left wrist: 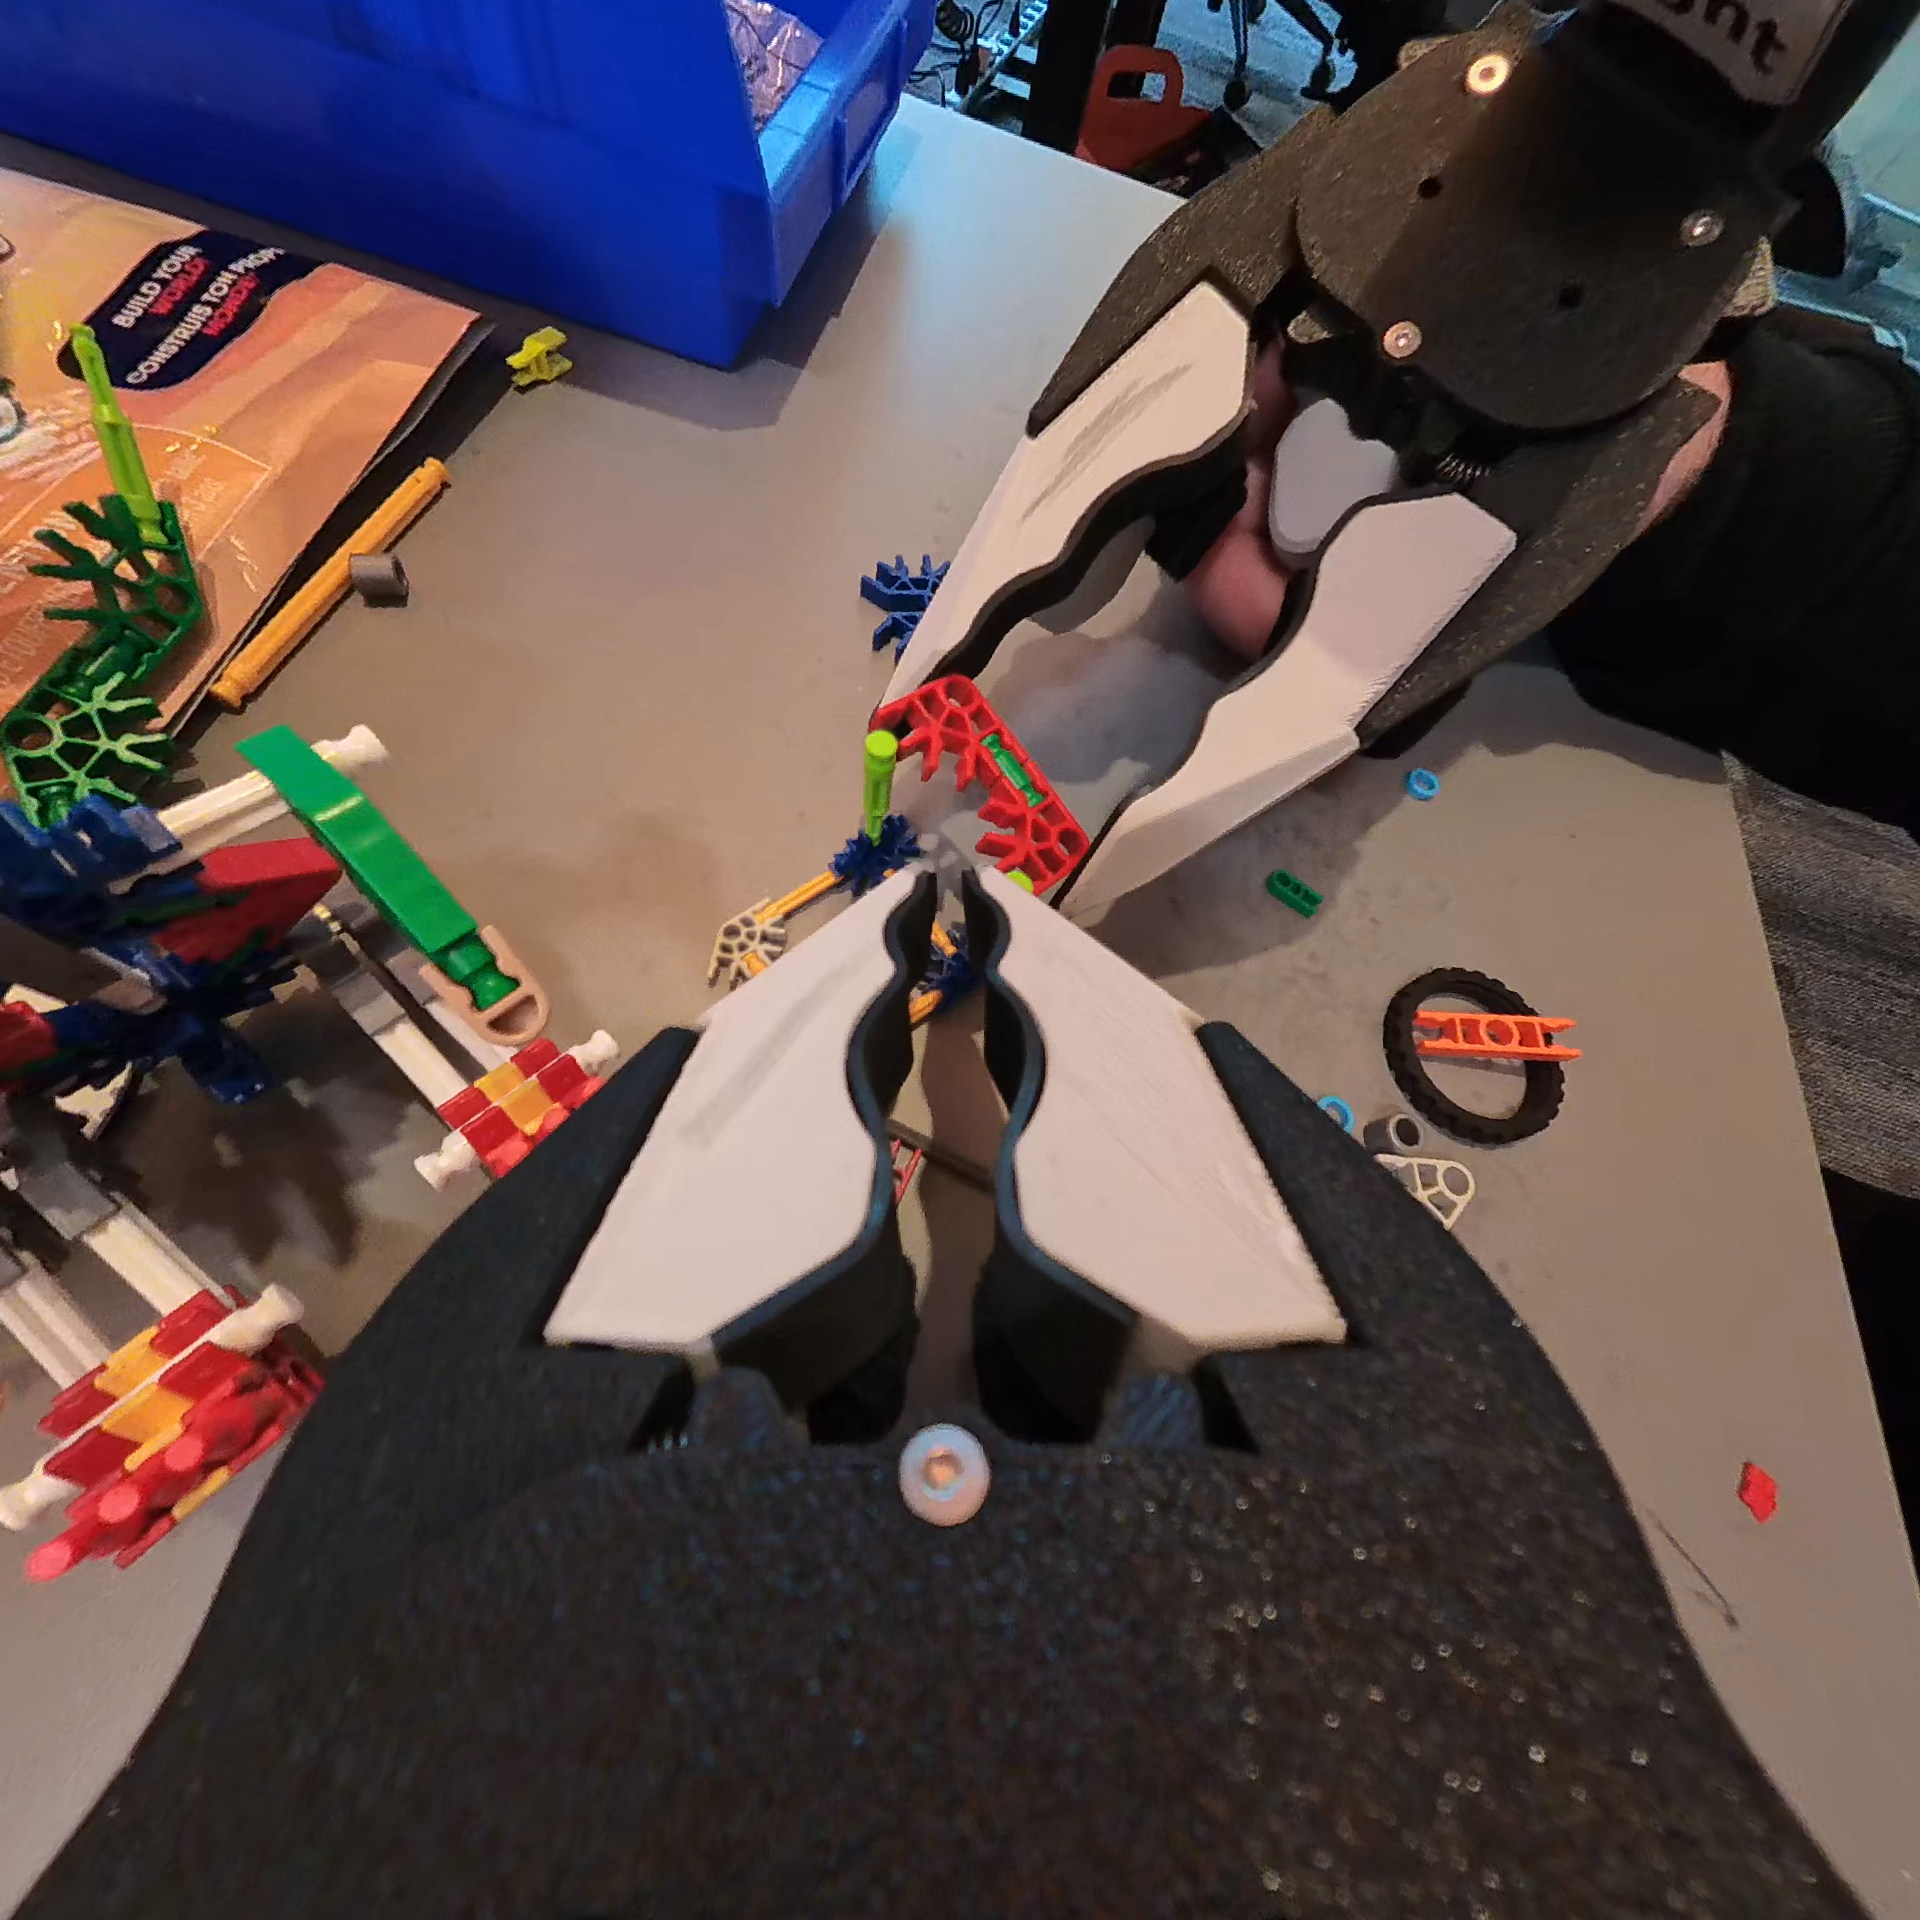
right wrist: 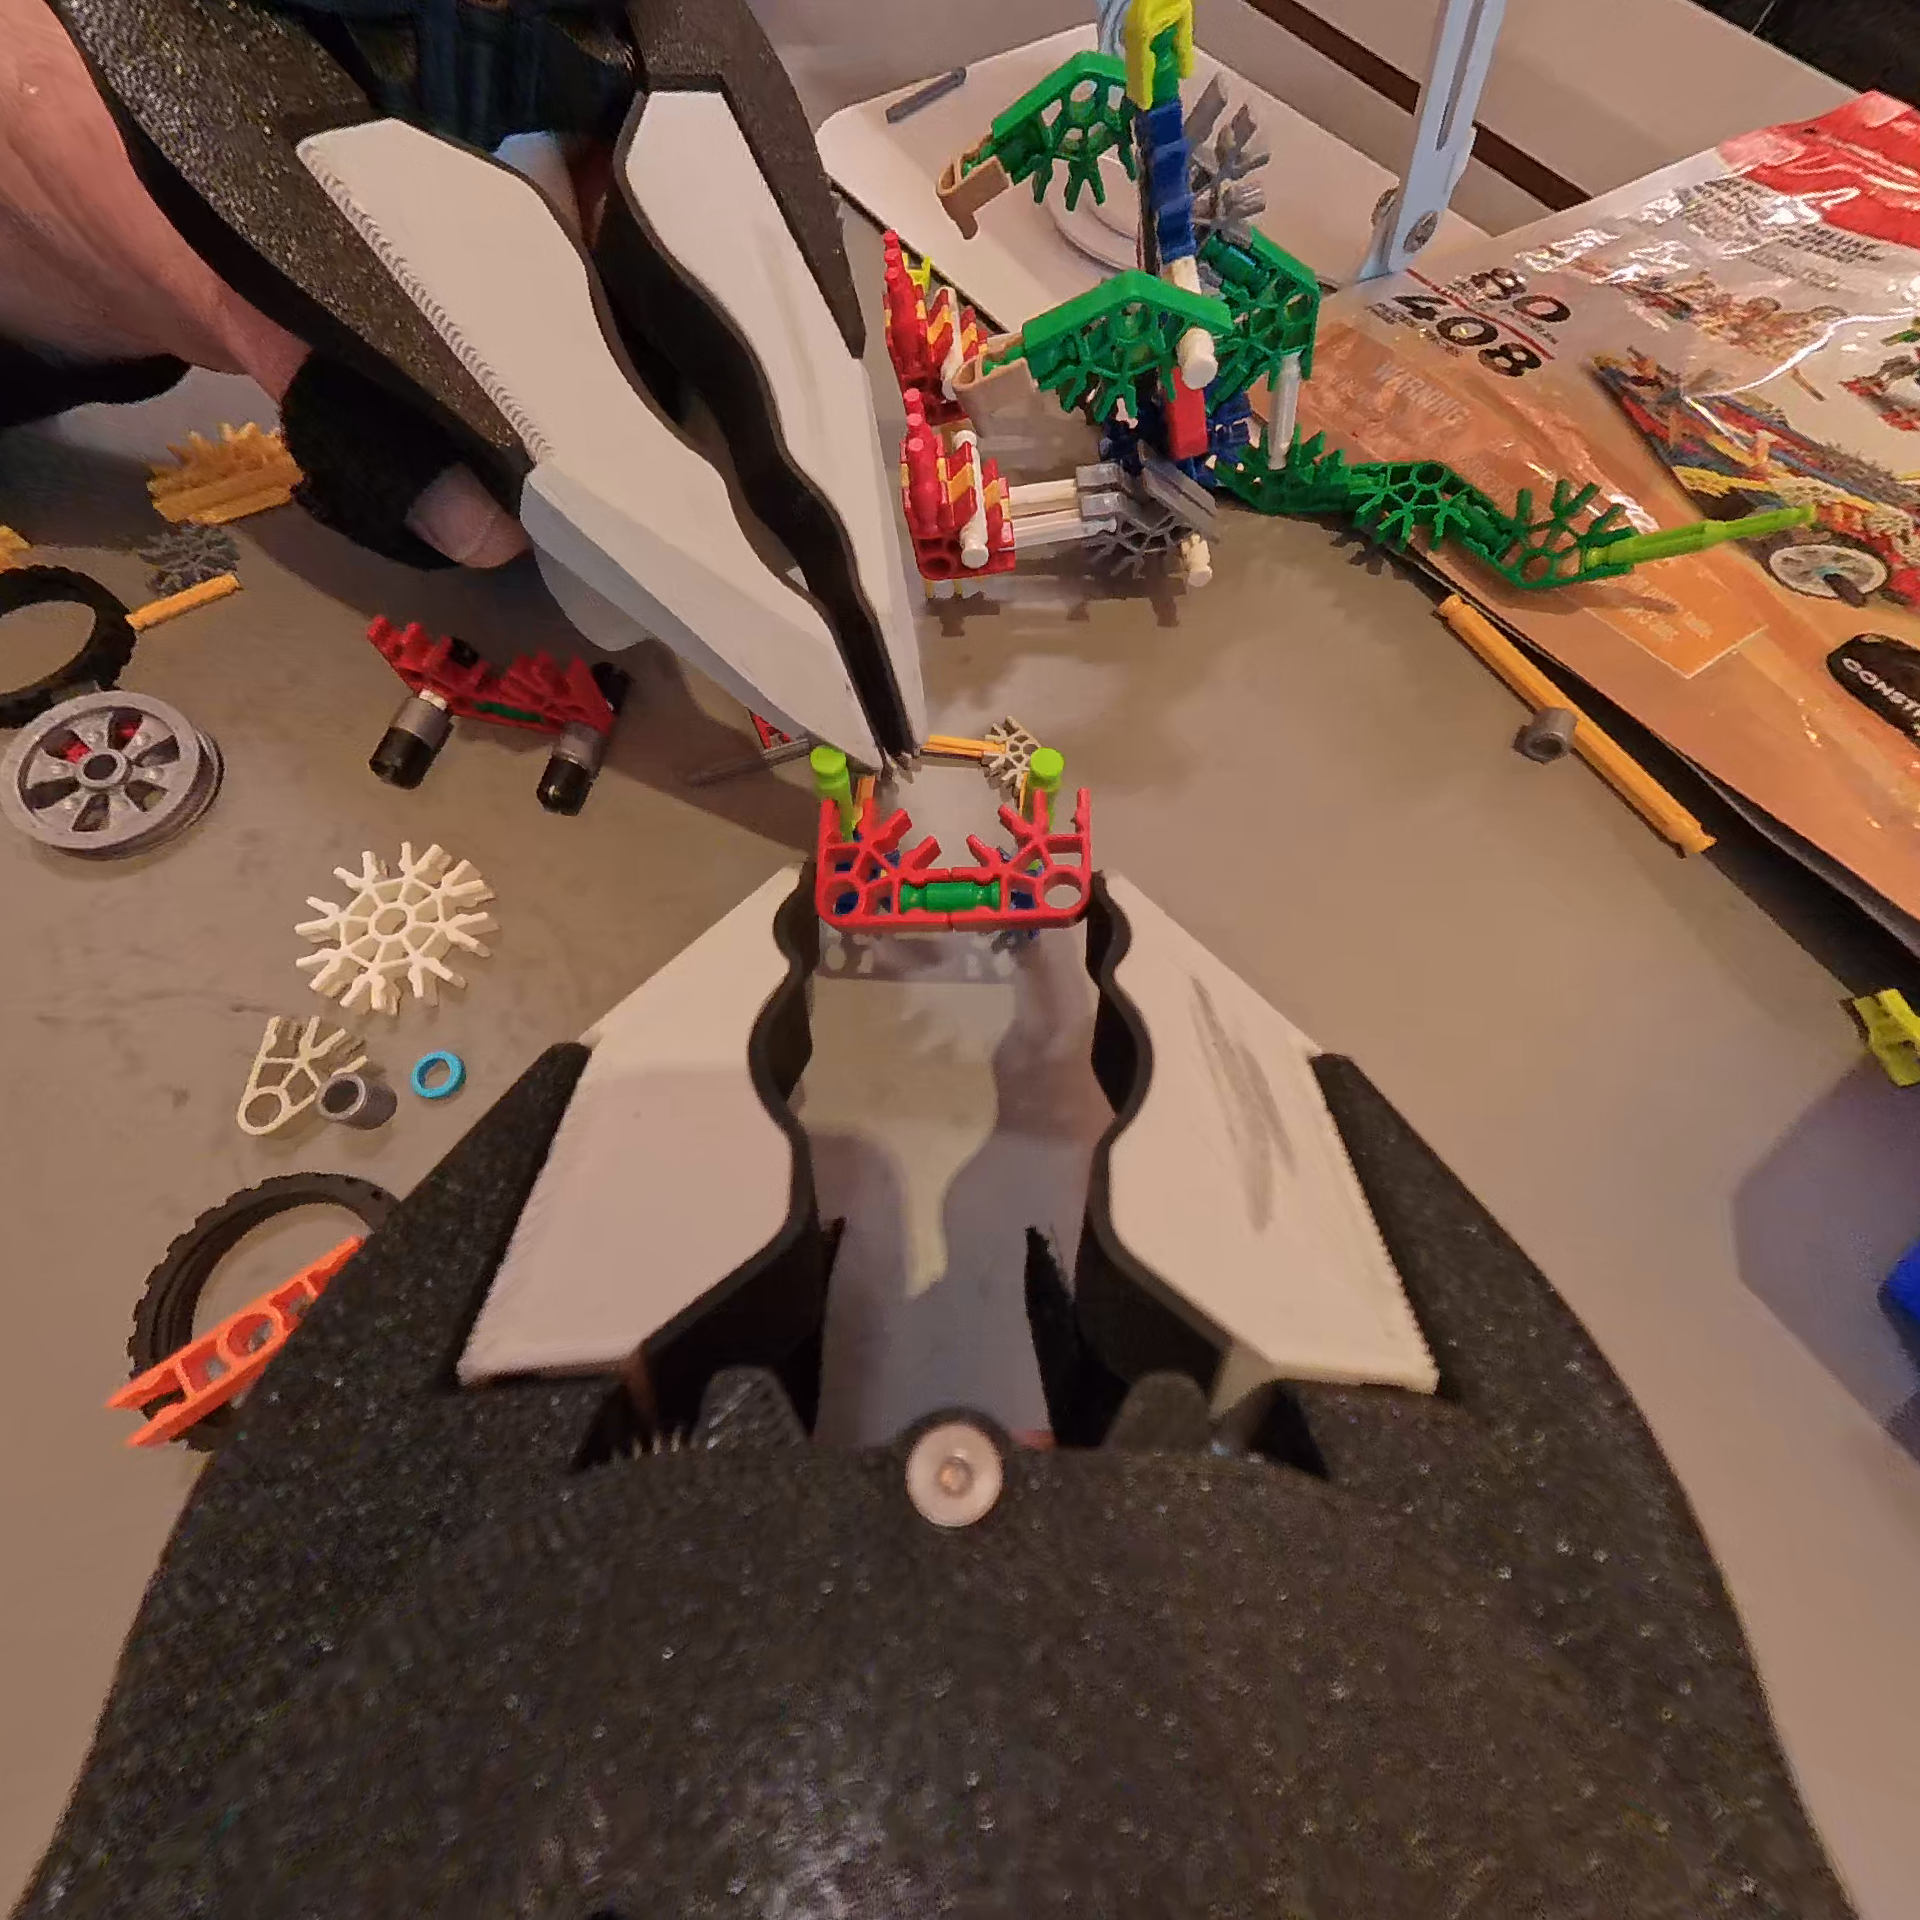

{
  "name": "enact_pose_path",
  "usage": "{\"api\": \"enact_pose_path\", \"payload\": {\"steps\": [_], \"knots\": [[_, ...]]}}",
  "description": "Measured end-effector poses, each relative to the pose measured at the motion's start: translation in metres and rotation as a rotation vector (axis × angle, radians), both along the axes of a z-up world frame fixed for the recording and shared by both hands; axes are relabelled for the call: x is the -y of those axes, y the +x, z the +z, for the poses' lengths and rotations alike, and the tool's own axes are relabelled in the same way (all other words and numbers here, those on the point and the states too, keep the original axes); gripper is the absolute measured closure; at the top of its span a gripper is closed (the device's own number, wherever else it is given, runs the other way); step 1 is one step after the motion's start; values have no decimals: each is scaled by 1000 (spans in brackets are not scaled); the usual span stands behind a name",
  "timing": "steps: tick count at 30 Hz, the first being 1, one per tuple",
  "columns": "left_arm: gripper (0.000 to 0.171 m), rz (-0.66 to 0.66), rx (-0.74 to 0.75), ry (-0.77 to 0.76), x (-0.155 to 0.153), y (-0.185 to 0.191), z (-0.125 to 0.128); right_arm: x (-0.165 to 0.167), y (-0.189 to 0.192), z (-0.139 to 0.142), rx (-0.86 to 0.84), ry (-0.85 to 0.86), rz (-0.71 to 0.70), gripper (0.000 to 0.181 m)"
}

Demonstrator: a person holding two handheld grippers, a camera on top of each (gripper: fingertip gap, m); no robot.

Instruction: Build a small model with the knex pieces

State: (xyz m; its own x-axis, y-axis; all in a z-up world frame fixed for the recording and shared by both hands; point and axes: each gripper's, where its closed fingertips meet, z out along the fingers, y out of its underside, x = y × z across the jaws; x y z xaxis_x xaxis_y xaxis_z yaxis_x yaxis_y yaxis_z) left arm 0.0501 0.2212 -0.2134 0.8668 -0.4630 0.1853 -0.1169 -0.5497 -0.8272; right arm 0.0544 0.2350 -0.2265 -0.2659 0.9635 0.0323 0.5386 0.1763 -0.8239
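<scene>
A small frame of rods and connectors stands on the grey table (left wrist: 644, 582). Its red connector (right wrist: 951, 894), with a short green rod in it, sits between the tips of my right gripper (right wrist: 951, 914), which is shut on its two ends; it also shows in the left wrist view (left wrist: 987, 779). Lime rods (right wrist: 1044, 774) stand up at its corners on blue connectors (left wrist: 878, 847). My left gripper (left wrist: 945, 883) is nearly closed, pinching a small grey piece (left wrist: 948, 854) at the frame's far side. It reaches in from the top left of the right wrist view (right wrist: 899, 753).
A large multicoloured model (right wrist: 1122, 364) stands beyond on the left (left wrist: 156, 935), beside a booklet (right wrist: 1662, 468) and a blue bin (left wrist: 520, 156). Loose parts lie around: a tyre with an orange piece (left wrist: 1475, 1049), a white snowflake connector (right wrist: 395, 925), a wheel hub (right wrist: 104, 774), a yellow rod (left wrist: 332, 582). Left and right tips are no more than a few centimetres apart.
</scene>
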Motion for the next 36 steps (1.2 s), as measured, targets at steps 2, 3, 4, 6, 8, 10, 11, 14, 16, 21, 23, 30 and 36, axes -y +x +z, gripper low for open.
{"api": "enact_pose_path", "payload": {"steps": [2, 3, 4, 6, 8, 10, 11, 14, 16, 21, 23, 30, 36], "knots": [[168, 2, -3, -6, 1, -1, 0, 0, 0, 1, 0, -24, -3, 131], [169, 0, -1, -8, 1, 0, 0, 1, 0, 2, 1, -37, -1, 131], [168, 0, -2, -8, 2, 0, 0, 2, 0, 2, 1, -46, 1, 131], [168, 2, -7, -9, 3, -1, 0, 3, 1, 4, 0, -78, 7, 131], [168, 3, -5, -13, 3, 0, 0, 5, 1, 3, 10, -104, 12, 131], [168, 7, -11, -19, 4, 0, -2, 7, 1, 2, 18, -103, 17, 131], [169, 8, -19, -22, 5, -1, -3, 7, 1, 2, 15, -100, 15, 131], [170, 13, -17, -25, 6, 0, -5, 8, 0, 4, 9, -118, 12, 131], [170, 18, -26, -23, 5, 0, -5, 9, 0, 3, 14, -110, 14, 131], [171, 21, -33, -22, 5, 1, -6, 10, -1, 4, 9, -117, 13, 131], [171, 27, -38, -23, 5, 1, -7, 10, -1, 4, 7, -116, 15, 131], [171, 31, -53, -17, 6, -1, -6, 11, -1, 5, 3, -110, 13, 131], [166, 16, 56, -51, 13, -5, -1, 10, -1, 5, -2, -100, 11, 131]]}}
